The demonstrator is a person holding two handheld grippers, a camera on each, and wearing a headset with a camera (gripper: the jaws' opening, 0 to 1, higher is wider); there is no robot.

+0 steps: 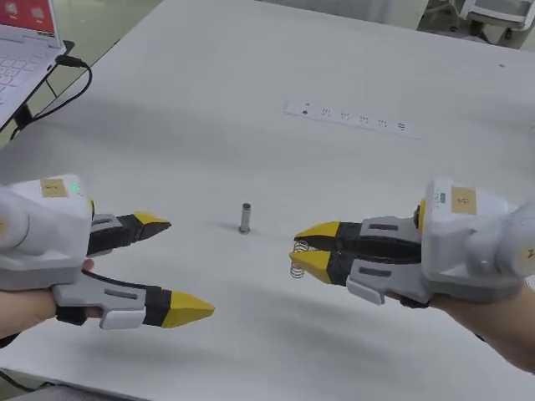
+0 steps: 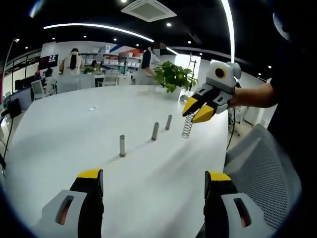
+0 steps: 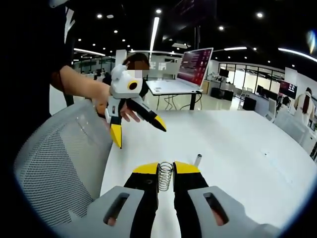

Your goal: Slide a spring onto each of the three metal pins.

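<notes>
A bare metal pin (image 1: 245, 217) stands upright on the white table (image 1: 209, 109) between the two grippers. The left gripper view shows three pins in a row: a plain one nearest (image 2: 122, 146), a coiled-looking middle one (image 2: 155, 131) and a far one (image 2: 169, 122). My right gripper (image 1: 311, 247) is shut on a small spring (image 1: 295, 271), which stands pinched between its yellow tips (image 3: 165, 176) and hangs below them (image 2: 187, 125). A pin (image 3: 197, 159) stands just beyond those tips. My left gripper (image 1: 175, 266) hovers open, holding nothing (image 2: 154, 174).
A white power strip (image 1: 347, 119) lies farther back on the table. A laptop (image 1: 25, 42) with a black cable (image 1: 67, 83) sits at the far left edge. A mesh office chair (image 3: 59, 158) stands close to the table's near side.
</notes>
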